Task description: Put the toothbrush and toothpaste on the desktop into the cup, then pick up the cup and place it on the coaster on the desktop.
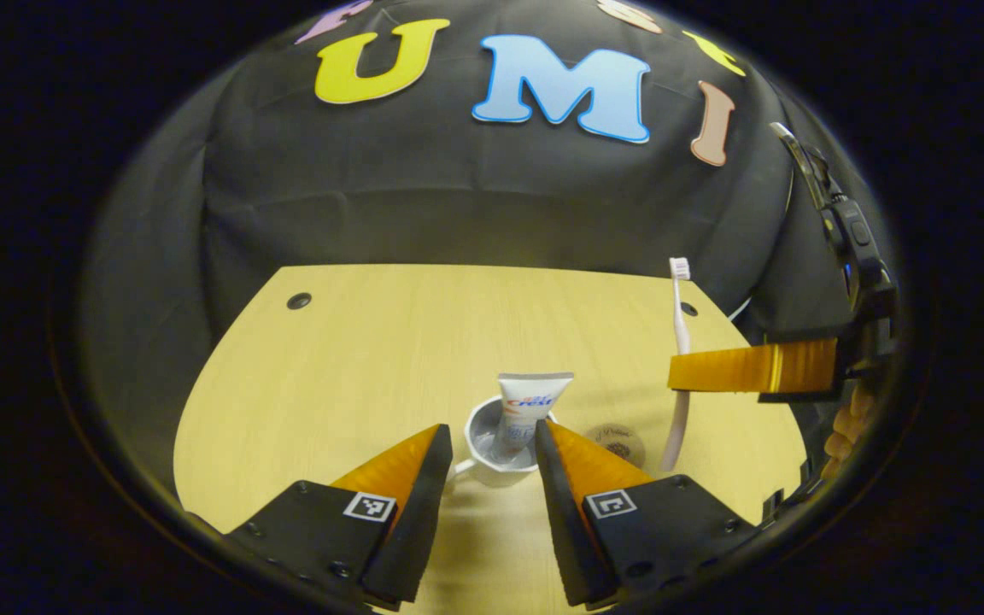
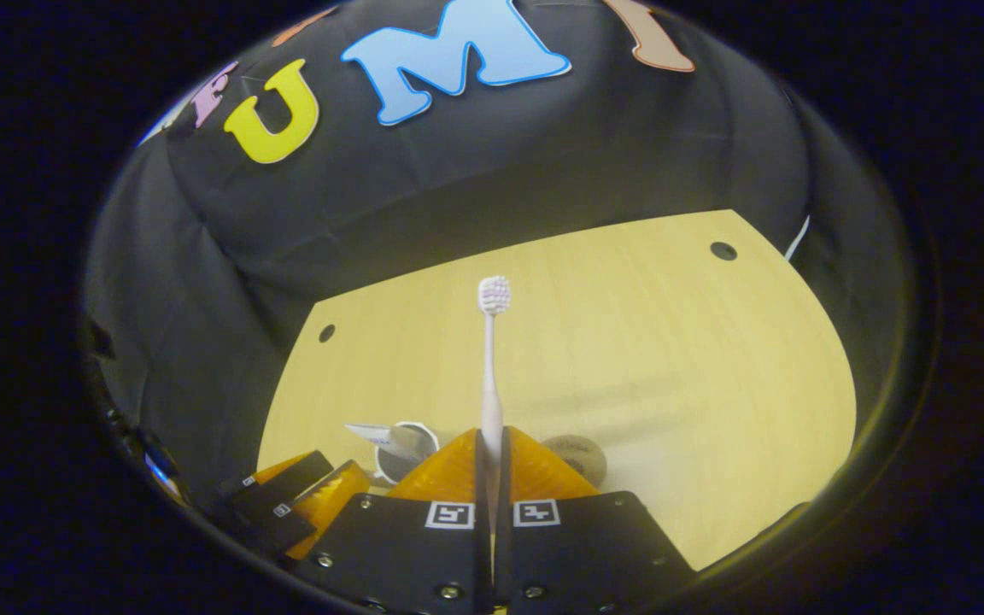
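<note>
Wooden desktop (image 1: 355, 376) | cup (image 1: 496, 453) holds toothpaste (image 1: 526, 410) | black cloth wall (image 1: 458, 196)

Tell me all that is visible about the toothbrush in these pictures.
The toothbrush is slim and pale pink-white, plastic by its look, with a small white bristle head on top. It stands upright, raised above the desktop, clamped at mid-handle by the right gripper. Its lower end hangs near the coaster, right of the cup, not yet inside it.

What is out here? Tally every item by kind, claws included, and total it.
Toothbrush: 1
Toothpaste: 1
Cup: 1
Coaster: 1
Claws: 2, left claw and right claw
Total: 6
</note>
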A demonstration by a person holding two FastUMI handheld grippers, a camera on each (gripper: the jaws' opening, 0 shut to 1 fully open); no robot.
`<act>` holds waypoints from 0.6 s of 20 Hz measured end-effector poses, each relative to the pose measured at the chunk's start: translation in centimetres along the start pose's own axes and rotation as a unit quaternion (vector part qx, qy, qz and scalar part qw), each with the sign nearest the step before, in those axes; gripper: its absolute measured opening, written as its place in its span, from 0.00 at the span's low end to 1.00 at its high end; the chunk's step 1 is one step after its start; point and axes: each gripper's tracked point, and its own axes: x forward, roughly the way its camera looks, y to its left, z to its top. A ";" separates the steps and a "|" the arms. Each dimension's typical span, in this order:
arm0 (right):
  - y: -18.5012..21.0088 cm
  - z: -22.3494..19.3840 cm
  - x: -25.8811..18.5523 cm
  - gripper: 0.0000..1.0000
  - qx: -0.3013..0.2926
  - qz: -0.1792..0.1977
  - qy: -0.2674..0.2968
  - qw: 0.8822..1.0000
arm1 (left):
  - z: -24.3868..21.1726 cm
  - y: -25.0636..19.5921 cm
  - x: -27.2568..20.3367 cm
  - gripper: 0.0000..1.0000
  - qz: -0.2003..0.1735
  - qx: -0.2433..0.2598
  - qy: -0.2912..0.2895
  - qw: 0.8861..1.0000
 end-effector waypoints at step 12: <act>4.6 0.9 5.3 0.02 0.039 0.016 -0.036 0.998 | -1.1 9.5 -6.3 0.67 0.092 -0.039 -0.006 0.995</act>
